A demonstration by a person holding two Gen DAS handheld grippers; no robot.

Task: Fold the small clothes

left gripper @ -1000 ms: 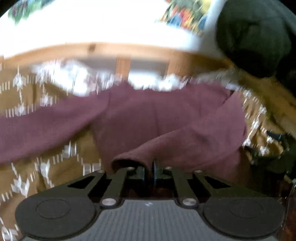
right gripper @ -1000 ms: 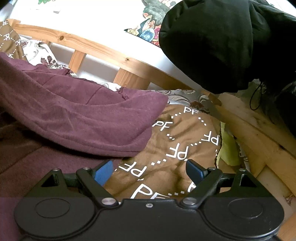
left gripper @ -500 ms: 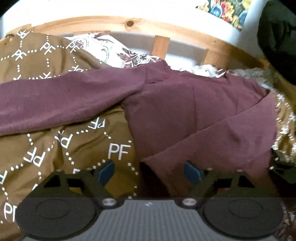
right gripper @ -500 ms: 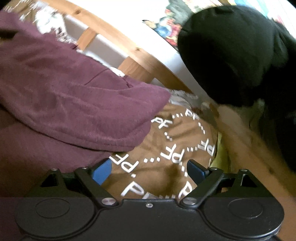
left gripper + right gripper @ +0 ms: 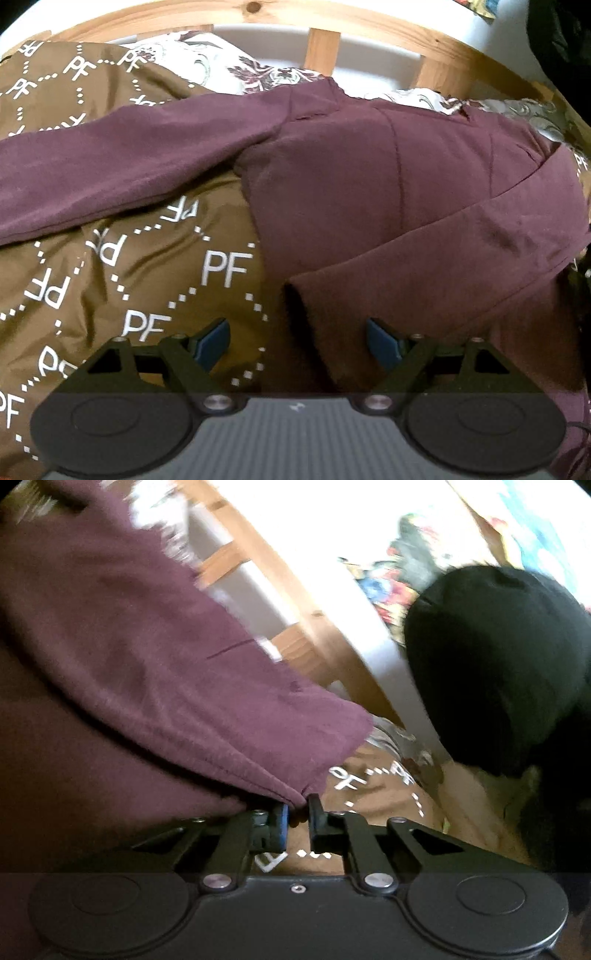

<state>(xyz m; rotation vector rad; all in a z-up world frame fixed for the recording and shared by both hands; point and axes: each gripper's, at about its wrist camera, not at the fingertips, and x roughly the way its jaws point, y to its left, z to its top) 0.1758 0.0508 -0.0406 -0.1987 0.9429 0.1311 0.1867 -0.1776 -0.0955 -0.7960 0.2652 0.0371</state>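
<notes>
We have the maroon top (image 5: 369, 184) spread across the brown PF-print bedspread (image 5: 122, 280) on the bed, collar toward the wooden headboard (image 5: 321, 48), so that its body lies flat enough to fold over itself. Its right sleeve (image 5: 461, 258) is already laid diagonally across the chest, cuff near our left tongs (image 5: 295, 343), while the left sleeve (image 5: 122, 162) still stretches out over the bedspread, unfolded. Our left tongs stand wide apart above the cuff, gripping nothing. Our right tongs (image 5: 298, 819) are clamped on the corner of the top's folded edge (image 5: 303, 790), probably to draw that side inward or straighten it. A black garment (image 5: 498, 672) hangs at the bed's far side. Half a second ago the right tongs were open beside that corner, not on it; a second ago the left tongs were closed on the cuff, which they have since let go and backed away from.
</notes>
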